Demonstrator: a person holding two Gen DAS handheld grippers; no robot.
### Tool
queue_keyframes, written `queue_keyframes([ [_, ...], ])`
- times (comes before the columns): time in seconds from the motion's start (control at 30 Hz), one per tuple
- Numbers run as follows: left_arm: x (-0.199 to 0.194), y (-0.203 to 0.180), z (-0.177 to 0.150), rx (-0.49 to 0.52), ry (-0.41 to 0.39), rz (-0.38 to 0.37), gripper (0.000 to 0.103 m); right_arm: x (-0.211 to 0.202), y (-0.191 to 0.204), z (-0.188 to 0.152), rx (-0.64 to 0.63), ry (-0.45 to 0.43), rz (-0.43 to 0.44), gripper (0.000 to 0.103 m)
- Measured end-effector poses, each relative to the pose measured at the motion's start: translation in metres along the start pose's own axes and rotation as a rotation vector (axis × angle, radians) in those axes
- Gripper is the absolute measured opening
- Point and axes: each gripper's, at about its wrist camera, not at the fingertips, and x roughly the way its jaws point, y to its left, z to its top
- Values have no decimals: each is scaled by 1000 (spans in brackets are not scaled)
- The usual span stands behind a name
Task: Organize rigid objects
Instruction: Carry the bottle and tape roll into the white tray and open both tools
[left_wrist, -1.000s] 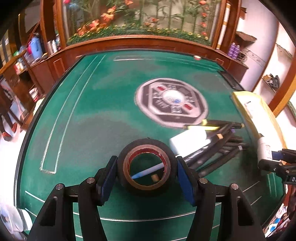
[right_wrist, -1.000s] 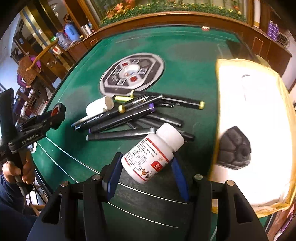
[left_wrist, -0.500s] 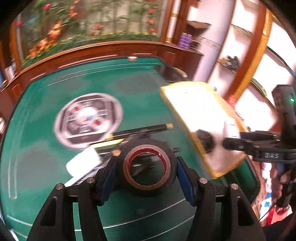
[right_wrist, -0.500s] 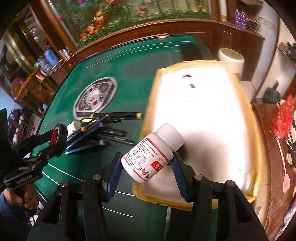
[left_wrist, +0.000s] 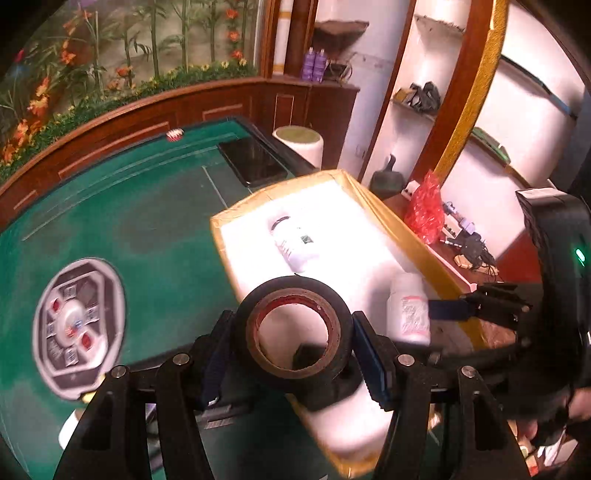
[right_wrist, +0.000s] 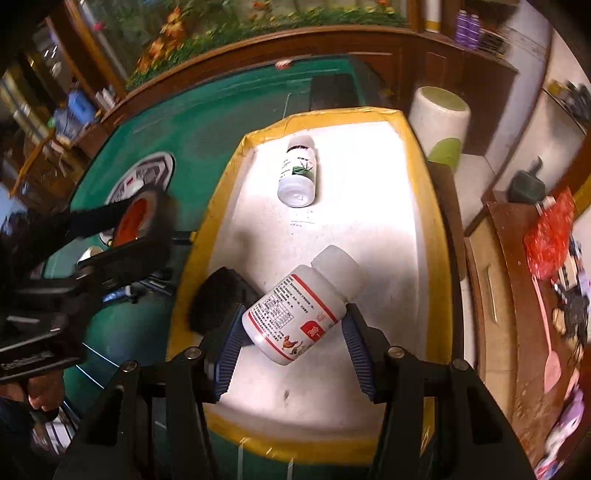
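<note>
We see the left gripper (left_wrist: 293, 345) clamped on a black tape roll (left_wrist: 293, 332), its blue pads pressing the roll's sides, held above the near left edge of the yellow-rimmed tray (right_wrist: 421, 155). The right gripper (right_wrist: 291, 334) grips a white pill bottle (right_wrist: 301, 308), tilted with its cap up-right, over the tray's white floor. A second bottle (right_wrist: 299, 173) lies in the tray's far part, near a black object (right_wrist: 218, 297).

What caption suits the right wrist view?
Right gripper holds a white pill bottle over the yellow-rimmed tray.
</note>
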Motion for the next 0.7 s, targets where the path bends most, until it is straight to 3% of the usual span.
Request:
queue_keyframes([
  [0.23,48,6,16,-28,65,33,65,27,-11,16,-63,33,-3,53],
  [0.5,66,5,20,-22,83,59,65,42,-5,22,-173,66,-41,53],
  [0.7,75,2,18,-16,98,62,65,49,-5,20,-187,83,-59,53],
])
